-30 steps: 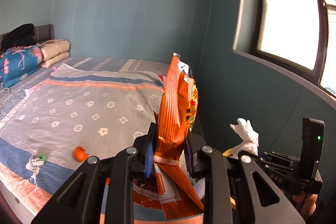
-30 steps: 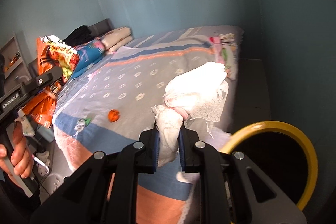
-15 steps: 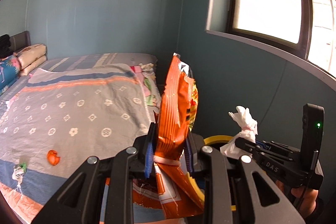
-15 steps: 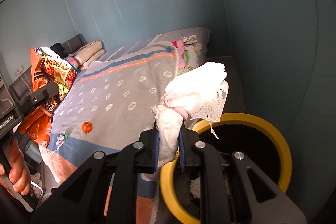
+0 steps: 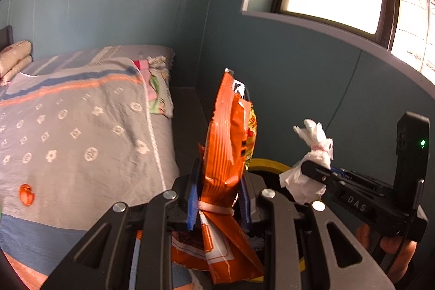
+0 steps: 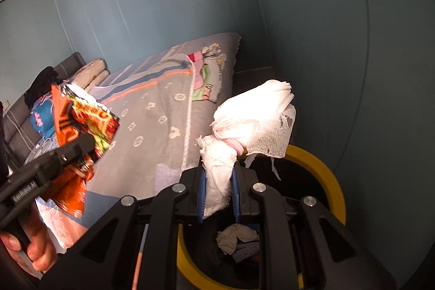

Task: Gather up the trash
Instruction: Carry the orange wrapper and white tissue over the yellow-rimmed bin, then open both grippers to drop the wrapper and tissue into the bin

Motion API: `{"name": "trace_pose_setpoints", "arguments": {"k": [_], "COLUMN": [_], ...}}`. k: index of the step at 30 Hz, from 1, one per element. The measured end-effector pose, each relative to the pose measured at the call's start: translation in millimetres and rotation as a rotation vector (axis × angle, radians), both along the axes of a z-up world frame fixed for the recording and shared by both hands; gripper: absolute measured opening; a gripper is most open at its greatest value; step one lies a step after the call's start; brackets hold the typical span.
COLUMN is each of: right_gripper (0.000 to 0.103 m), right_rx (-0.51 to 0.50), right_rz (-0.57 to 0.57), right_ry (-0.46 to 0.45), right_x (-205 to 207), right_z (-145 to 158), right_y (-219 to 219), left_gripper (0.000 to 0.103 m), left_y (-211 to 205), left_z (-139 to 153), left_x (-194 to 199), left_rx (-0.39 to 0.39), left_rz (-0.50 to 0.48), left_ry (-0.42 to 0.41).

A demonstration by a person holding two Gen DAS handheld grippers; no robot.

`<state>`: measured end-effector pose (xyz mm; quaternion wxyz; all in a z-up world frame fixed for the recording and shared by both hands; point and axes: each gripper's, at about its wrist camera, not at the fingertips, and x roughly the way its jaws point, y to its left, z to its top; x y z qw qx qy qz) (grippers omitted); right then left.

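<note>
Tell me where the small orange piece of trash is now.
In the left wrist view, the small orange piece lies on the grey bedspread at the picture's left edge, left of the orange snack bag.

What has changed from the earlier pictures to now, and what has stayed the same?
Both grippers swung from over the bed toward the yellow-rimmed bin, which now sits under the right gripper. Nothing was released: the left gripper still clamps the orange snack bag, the right still clamps the white tissue wad. The orange scrap remains on the bed.
</note>
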<state>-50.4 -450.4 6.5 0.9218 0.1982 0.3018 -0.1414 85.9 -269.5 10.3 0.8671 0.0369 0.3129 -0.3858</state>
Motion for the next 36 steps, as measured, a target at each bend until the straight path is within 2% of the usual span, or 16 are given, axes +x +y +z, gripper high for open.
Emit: {"name": "trace_pose_setpoints", "arguments": {"k": [7,14,16,19,20,24,28,31,36], "right_gripper": [0.016,0.017,0.018,0.025,0.029,0.034,0.045,0.047,0.056], "right_rx": [0.011,0.011,0.000,-0.007,-0.007,-0.014,-0.016,-0.021,-0.039], "right_rz": [-0.018,-0.026,-0.032,-0.046,-0.051,-0.058,-0.050,-0.045,-0.023], "right_ry": [0.016,0.021,0.025,0.020,0.017,0.004,-0.017,-0.029,-0.058], "right_x": [-1,4,4,2,1,1,3,4,-1], "right_z": [-10,-16,-16,-13,-13,-12,-11,-7,0], "right_y": [-21,-25,-24,-19,-19,-15,-11,-9,-1], "left_gripper": [0.023,0.026,0.032,0.051,0.054,0.062,0.073,0.079,0.085], "left_y": [-28,-37,-37,-34,-33,-28,-18,-8,13], "left_z": [-38,-62,-64,-66,-67,-67,-62,-58,-45], "left_x": [10,13,14,16,17,19,20,22,28], "left_rx": [0.021,0.038,0.033,0.020,0.012,0.001,-0.023,-0.032,-0.051], "left_rz": [-0.049,-0.073,-0.079,-0.076,-0.073,-0.067,-0.052,-0.027,0.019], "left_ry": [0.101,0.160,0.171,0.193,0.204,0.207,0.200,0.180,0.139]}}
